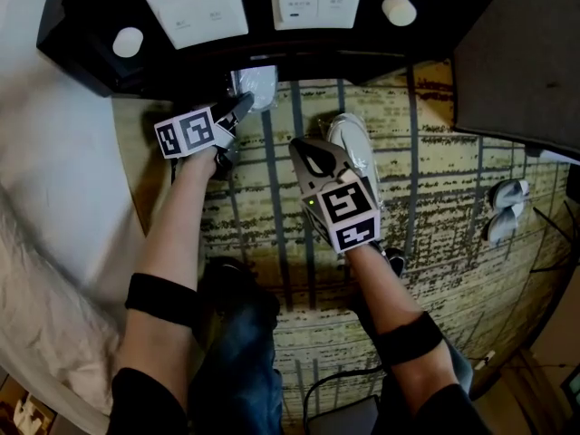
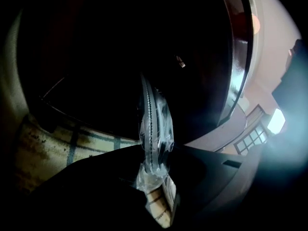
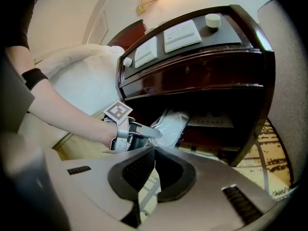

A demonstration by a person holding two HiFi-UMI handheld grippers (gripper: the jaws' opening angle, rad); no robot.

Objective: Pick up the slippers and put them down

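Left gripper view: my left claw (image 2: 154,160) pinches the wrapped slippers (image 2: 153,114), whose slick plastic may slip; right claw (image 3: 155,149) closed, empty.

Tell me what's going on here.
A person is working two hand-held grippers at a nightstand beside a bed. The left gripper is inside the nightstand's low shelf, and its jaws pinch the plastic-wrapped slippers there. The right gripper is shut and empty, held over the carpet. The slippers are not yet out of the shelf.
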